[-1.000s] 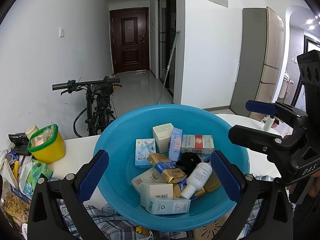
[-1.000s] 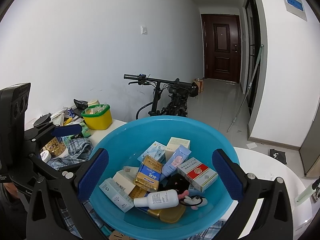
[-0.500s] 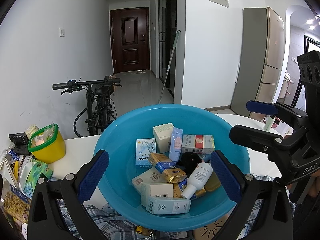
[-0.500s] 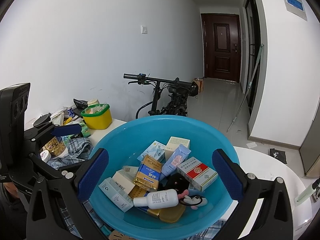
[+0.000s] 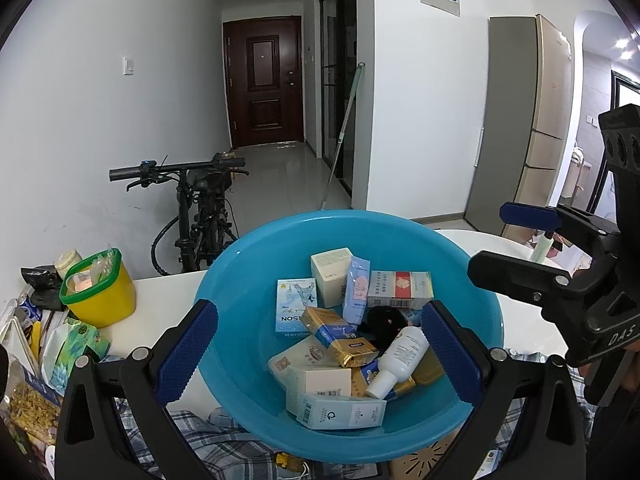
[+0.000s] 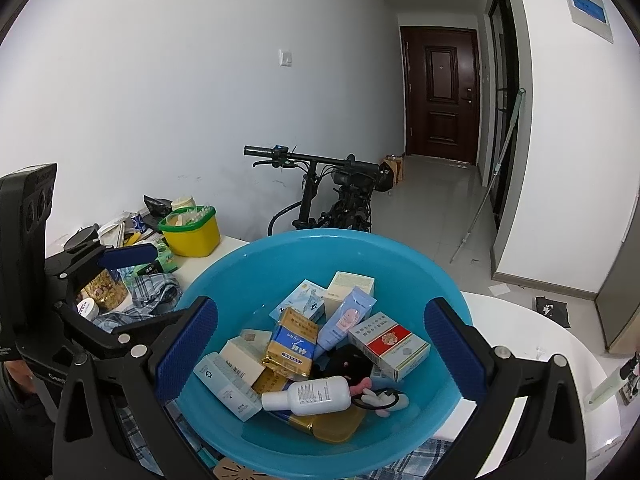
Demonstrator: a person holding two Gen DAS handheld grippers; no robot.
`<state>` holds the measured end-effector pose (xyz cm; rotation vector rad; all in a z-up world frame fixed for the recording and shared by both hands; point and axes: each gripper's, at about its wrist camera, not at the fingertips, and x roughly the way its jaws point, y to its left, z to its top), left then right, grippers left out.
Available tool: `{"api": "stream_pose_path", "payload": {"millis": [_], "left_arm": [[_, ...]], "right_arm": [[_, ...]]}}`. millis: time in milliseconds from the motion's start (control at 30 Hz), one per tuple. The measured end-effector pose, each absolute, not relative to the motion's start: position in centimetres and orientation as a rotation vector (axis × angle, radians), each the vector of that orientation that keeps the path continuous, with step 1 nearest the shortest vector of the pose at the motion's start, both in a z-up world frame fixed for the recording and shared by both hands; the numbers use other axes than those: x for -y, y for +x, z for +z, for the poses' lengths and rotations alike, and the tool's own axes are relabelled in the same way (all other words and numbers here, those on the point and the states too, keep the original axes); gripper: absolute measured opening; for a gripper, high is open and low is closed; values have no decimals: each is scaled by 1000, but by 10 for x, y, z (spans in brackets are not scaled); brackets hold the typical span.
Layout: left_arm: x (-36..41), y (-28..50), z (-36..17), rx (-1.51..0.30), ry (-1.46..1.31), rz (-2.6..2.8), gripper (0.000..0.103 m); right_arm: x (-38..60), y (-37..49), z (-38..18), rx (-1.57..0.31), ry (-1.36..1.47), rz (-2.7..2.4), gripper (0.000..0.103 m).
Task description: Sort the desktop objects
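Observation:
A blue plastic basin [image 5: 248, 272] [image 6: 260, 272] sits on the white table and holds several small boxes. Among them are a red-and-white box [image 5: 400, 289] [image 6: 390, 346], a gold-and-blue packet [image 5: 340, 336] [image 6: 294, 344] and a white bottle [image 5: 396, 356] [image 6: 316, 394] lying on its side. My left gripper [image 5: 320, 332] is open, its blue pads spread over the basin's near rim. My right gripper [image 6: 322, 320] is open in the same way from the other side. Each shows in the other's view, the right gripper [image 5: 516, 244] and the left gripper [image 6: 132, 292], with nothing held.
A yellow tub with a green rim [image 5: 98, 292] [image 6: 192, 232] stands left of the basin among snack packets. A plaid cloth [image 5: 200, 440] [image 6: 152, 292] lies under the basin's near side. A pale green tube [image 5: 542, 246] [image 6: 608, 384] stands at the right. A bicycle [image 5: 200, 200] is behind the table.

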<state>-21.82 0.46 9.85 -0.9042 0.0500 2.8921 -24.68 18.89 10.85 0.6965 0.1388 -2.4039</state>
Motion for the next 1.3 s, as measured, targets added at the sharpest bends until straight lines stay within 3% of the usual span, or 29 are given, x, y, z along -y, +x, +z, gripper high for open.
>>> {"api": "stream_pose_path", "payload": {"millis": [333,700,1300], "left_arm": [[1,-195,109,-44,-877,2942,103],[11,-98,121,-100,-827,2995,103],[-8,-102,-34,23,-1255,2801,103]], "right_arm": [[-198,-240,120,-111,661,-2414,103],[-189,-230,124,-171,637,-2414,103],[-203,-216,141,-93,553,-2393,103]]}}
